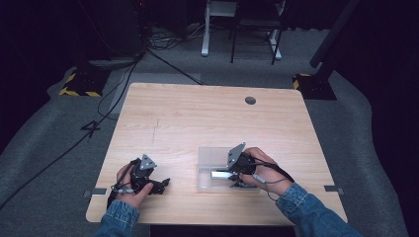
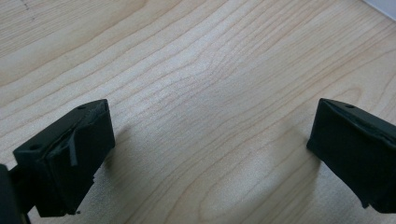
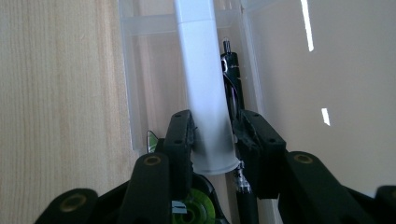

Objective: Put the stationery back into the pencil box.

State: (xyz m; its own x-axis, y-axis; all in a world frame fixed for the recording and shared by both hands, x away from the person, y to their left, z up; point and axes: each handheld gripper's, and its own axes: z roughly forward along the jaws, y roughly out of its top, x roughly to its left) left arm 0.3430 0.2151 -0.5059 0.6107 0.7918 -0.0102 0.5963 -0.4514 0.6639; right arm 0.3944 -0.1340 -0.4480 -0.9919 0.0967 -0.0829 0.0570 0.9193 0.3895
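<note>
Wooden table [image 1: 197, 118] bears clear box [image 1: 210, 159] holding white tube [image 3: 205, 93], black pen [image 3: 232, 79].

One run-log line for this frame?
left gripper: open, over bare table | right gripper: jaws flank white tube in clear box | black pen alongside

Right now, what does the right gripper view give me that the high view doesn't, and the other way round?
Right gripper view: close up, the right gripper has its jaws either side of a white tube lying in the clear box, with a black pen beside it. Whether the pads press is unclear.
High view: the left gripper to the left of the box, and the round hole near the far edge of the table.
Both: the clear box, the white tube and the right gripper.
</note>
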